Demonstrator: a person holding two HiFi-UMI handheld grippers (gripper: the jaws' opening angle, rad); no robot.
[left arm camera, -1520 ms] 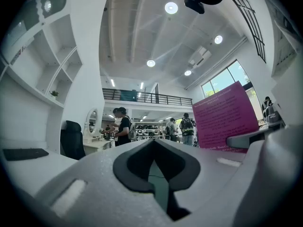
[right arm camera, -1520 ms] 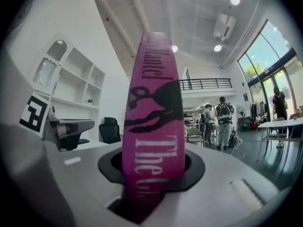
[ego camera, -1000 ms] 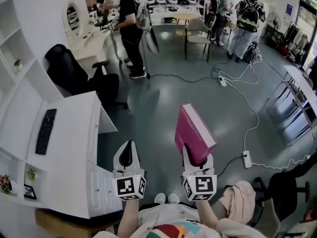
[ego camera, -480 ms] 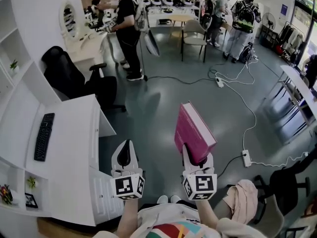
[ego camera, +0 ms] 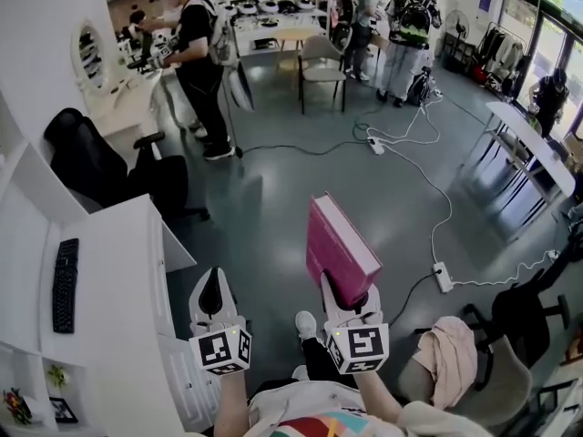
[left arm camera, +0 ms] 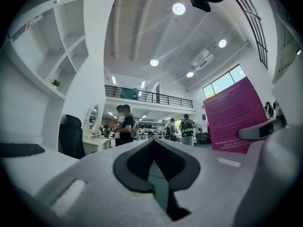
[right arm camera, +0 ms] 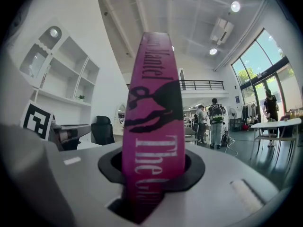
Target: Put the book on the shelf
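- Nearest, the right gripper [ego camera: 344, 297] is clamped on the lower end of the pink book [ego camera: 339, 244], which rises out of its jaws above the grey floor [ego camera: 273, 208], well apart from the shelf.
- Only that gripper's own view shows the spine between the jaws, with white lettering and a black figure.
- Just beside it, the left gripper [ego camera: 213, 291] has its jaws drawn together on nothing; its view shows the book's printed cover.
- Left of both is the white desk [ego camera: 118, 271], with a keyboard [ego camera: 65, 285] near its left edge.
- Beyond the desk's far edge stands a black chair [ego camera: 86, 157].
- The white shelf [left arm camera: 57, 56], bearing a small plant [left arm camera: 56, 82], shows its upper compartments only in the gripper views.
- Farthest, a person [ego camera: 196, 53] stands by another table.
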